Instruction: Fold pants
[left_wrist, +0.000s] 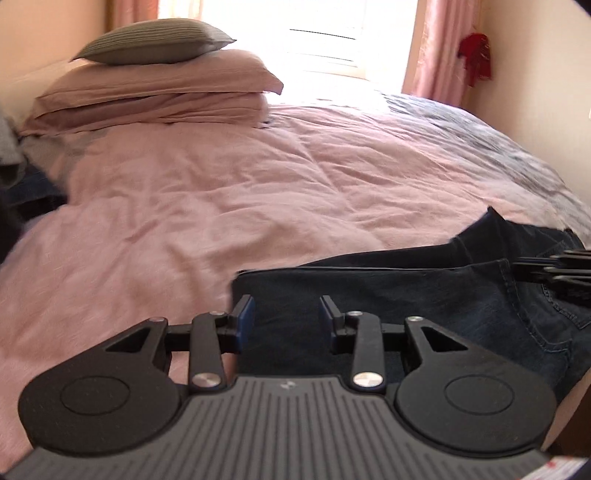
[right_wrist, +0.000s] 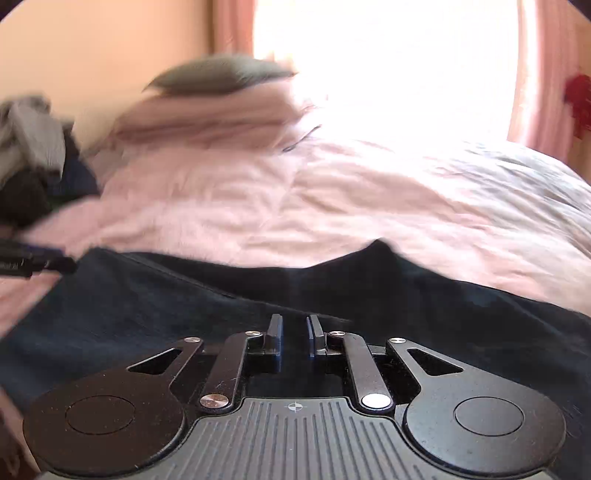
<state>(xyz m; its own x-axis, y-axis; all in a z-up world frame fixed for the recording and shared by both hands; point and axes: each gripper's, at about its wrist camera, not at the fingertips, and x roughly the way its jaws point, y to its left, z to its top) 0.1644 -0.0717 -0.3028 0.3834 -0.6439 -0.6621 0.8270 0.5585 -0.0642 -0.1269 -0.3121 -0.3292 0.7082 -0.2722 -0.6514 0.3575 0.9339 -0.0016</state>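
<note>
Dark blue jeans (left_wrist: 406, 295) lie flat on the pink bed cover (left_wrist: 221, 203), near the bed's front edge. My left gripper (left_wrist: 287, 315) hovers open over the jeans' left end, with nothing between its blue pads. The right gripper (left_wrist: 554, 273) reaches in from the right edge, above the stitched pocket area. In the blurred right wrist view the jeans (right_wrist: 147, 314) fill the lower half. My right gripper (right_wrist: 294, 331) sits low over them with a narrow gap between its fingers; no cloth shows in the gap. The left gripper (right_wrist: 37, 264) shows at the left edge.
Stacked pink pillows (left_wrist: 159, 88) with a grey pillow (left_wrist: 155, 40) on top lie at the bed's far left. A pile of clothes (right_wrist: 33, 147) sits at the left. A blue-grey patterned blanket (left_wrist: 498, 140) covers the far right. A red item (left_wrist: 476, 55) hangs on the wall by the window.
</note>
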